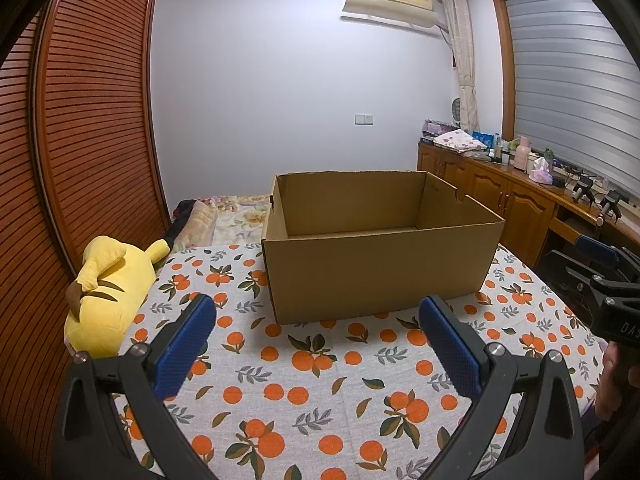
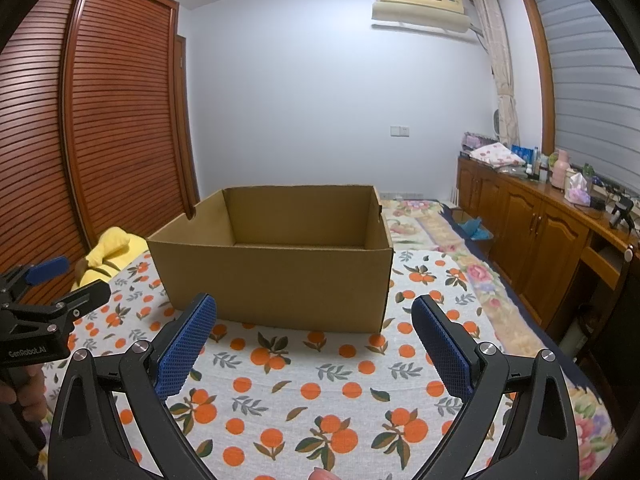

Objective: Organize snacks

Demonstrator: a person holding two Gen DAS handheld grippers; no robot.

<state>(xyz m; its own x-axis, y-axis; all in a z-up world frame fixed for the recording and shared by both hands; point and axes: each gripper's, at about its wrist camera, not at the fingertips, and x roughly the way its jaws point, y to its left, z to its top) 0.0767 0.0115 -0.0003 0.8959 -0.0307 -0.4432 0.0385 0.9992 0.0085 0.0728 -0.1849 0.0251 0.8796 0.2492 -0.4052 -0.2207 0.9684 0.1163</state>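
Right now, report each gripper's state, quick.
Left gripper: open, holding nothing.
Right gripper: open, holding nothing.

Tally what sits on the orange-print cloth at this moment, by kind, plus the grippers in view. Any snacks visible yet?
Cardboard box: 1, open-topped; what shows of its inside is bare
Yellow plush toy: 1, at the cloth's left edge
Grippers: 2, left gripper and right gripper, both open and holding nothing
Snacks: 0 in view
Total: 4
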